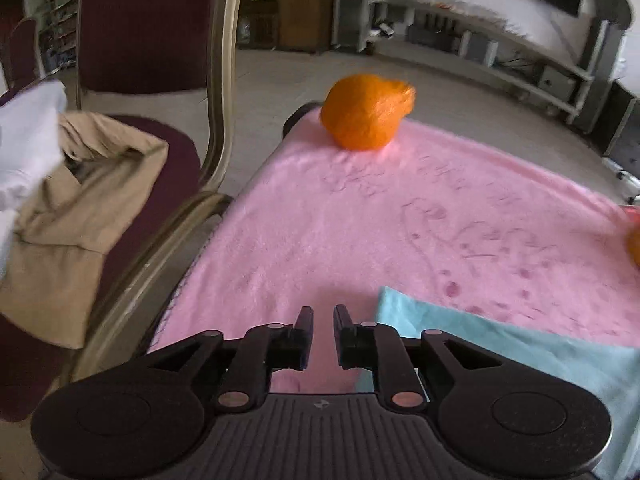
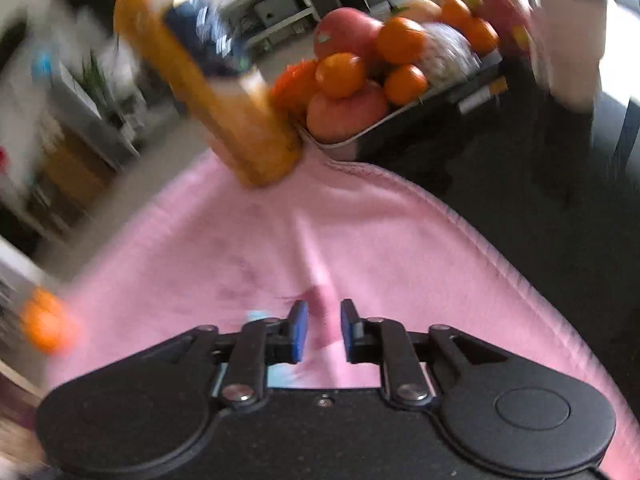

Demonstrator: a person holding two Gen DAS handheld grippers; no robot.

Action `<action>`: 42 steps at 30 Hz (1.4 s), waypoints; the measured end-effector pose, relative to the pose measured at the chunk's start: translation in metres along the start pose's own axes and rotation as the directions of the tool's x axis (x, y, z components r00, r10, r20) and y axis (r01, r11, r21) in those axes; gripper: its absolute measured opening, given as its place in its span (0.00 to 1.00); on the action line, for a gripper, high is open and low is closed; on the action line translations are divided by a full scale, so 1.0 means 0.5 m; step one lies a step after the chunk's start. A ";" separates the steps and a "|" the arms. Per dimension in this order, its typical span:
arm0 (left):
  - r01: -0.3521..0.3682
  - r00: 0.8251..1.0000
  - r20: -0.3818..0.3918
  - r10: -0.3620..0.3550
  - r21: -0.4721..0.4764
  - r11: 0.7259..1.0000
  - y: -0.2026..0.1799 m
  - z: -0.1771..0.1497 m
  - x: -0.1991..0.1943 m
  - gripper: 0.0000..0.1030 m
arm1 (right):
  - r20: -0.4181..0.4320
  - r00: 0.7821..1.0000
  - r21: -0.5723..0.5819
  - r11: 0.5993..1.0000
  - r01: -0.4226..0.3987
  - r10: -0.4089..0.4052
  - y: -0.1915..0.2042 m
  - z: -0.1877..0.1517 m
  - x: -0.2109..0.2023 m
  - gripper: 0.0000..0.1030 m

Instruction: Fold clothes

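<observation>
A pink blanket (image 1: 360,208) covers the table. A light blue cloth (image 1: 520,360) lies on it at the lower right of the left wrist view. My left gripper (image 1: 323,316) hovers over the pink blanket by the blue cloth's left corner, fingers slightly apart and empty. In the right wrist view the pink blanket (image 2: 360,240) has a raised crease running to my right gripper (image 2: 324,312), whose blue-padded fingers (image 2: 299,332) stand slightly apart over the crease. A sliver of blue cloth (image 2: 256,315) shows by the left finger. Tan and white clothes (image 1: 68,208) lie on a chair.
An orange (image 1: 366,112) sits at the blanket's far corner. A dark red chair (image 1: 160,152) stands at the left. An orange juice bottle (image 2: 208,92) and a tray of oranges and apples (image 2: 380,68) stand at the blanket's far edge. Another orange (image 2: 46,324) lies at the left.
</observation>
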State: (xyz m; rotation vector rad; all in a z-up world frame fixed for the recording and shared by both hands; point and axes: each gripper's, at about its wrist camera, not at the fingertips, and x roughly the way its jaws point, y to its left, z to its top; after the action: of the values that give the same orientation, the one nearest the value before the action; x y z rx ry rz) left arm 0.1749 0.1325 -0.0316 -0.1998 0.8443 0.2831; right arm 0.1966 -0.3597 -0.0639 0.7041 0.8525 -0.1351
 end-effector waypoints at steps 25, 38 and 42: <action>-0.040 0.988 -0.146 0.057 0.114 0.993 -0.036 -0.113 0.045 0.13 | -0.179 0.974 -0.148 0.983 0.110 -0.136 0.007 -0.118 0.039 0.00; 0.089 0.983 -0.173 -0.062 0.158 0.983 -0.048 -0.140 0.020 0.14 | -0.221 0.975 -0.018 1.000 0.024 -0.028 -0.060 -0.122 -0.020 0.20; 0.088 0.983 -0.177 -0.053 0.195 0.977 -0.060 -0.147 0.021 0.18 | -0.205 0.971 -0.197 0.977 0.081 -0.122 -0.014 -0.143 -0.011 0.02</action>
State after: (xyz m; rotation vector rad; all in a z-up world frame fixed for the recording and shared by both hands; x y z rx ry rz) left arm 0.1392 0.0850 -0.0852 -0.0643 1.0273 0.1126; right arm 0.1439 -0.3218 -0.0957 0.5030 1.0955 -0.0696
